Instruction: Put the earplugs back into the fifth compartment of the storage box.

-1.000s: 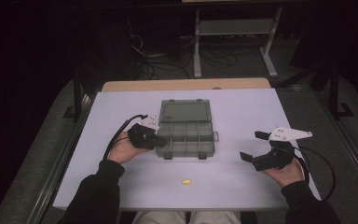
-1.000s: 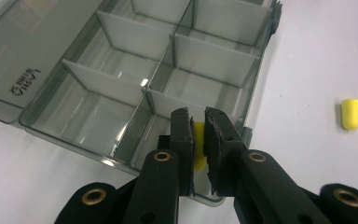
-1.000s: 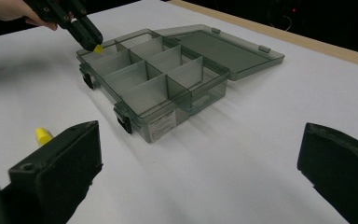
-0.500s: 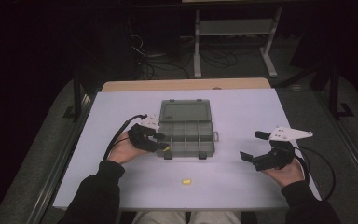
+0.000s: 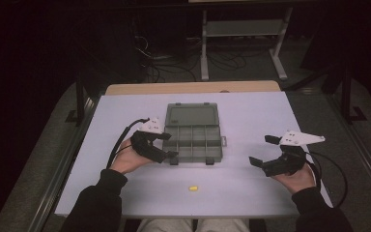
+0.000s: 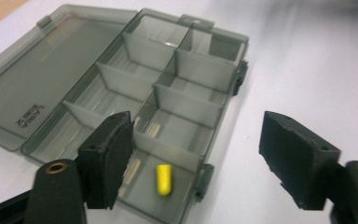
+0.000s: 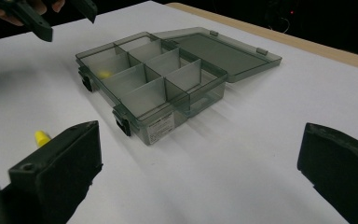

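Since a second ago my left gripper [image 5: 170,145] edged over the box [image 5: 193,137]; both grippers gape empty, right gripper [image 5: 263,151] apart.

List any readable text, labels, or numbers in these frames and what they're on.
No text here can be read with confidence.
Embossed lettering on the open lid of the organizer box, left gripper view: two short lines, seen upside down and blurred, not legible.
White sticker on the box's front wall, right gripper view: print too small and blurred to read.
Nothing written shows on the yellow pieces or the table.
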Available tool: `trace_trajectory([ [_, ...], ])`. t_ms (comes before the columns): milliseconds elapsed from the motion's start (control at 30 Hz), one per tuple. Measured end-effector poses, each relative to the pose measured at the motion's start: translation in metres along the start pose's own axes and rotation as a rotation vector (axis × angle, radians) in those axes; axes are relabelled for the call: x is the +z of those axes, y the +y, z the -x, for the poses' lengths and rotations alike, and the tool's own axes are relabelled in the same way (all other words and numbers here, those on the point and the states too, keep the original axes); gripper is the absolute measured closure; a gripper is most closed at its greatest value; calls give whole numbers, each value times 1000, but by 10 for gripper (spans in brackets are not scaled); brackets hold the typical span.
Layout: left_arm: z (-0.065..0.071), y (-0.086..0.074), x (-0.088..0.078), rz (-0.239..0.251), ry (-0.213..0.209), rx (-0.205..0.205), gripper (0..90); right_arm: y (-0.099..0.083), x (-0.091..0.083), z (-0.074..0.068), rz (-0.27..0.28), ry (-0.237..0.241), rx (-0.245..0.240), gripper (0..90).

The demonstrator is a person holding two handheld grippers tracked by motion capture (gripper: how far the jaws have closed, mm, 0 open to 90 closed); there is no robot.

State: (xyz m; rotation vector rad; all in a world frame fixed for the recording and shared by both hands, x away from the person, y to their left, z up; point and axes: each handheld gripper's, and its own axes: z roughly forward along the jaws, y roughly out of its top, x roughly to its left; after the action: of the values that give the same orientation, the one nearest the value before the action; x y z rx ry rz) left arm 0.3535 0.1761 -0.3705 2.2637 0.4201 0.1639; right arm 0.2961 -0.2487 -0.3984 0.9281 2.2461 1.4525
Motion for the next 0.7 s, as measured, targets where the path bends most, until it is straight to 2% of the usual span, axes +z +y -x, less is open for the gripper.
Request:
trace_trajectory([
  [233, 20, 9, 2, -25, -43, 46, 182, 0, 0, 0, -1, 1, -2, 0],
  [467, 43, 14, 14, -55, -91, 87, 99, 0, 0, 0, 1, -1, 0, 0],
  [700, 57, 9, 30, -69, -97, 87, 17, 0, 0, 0, 2, 0, -3, 0],
])
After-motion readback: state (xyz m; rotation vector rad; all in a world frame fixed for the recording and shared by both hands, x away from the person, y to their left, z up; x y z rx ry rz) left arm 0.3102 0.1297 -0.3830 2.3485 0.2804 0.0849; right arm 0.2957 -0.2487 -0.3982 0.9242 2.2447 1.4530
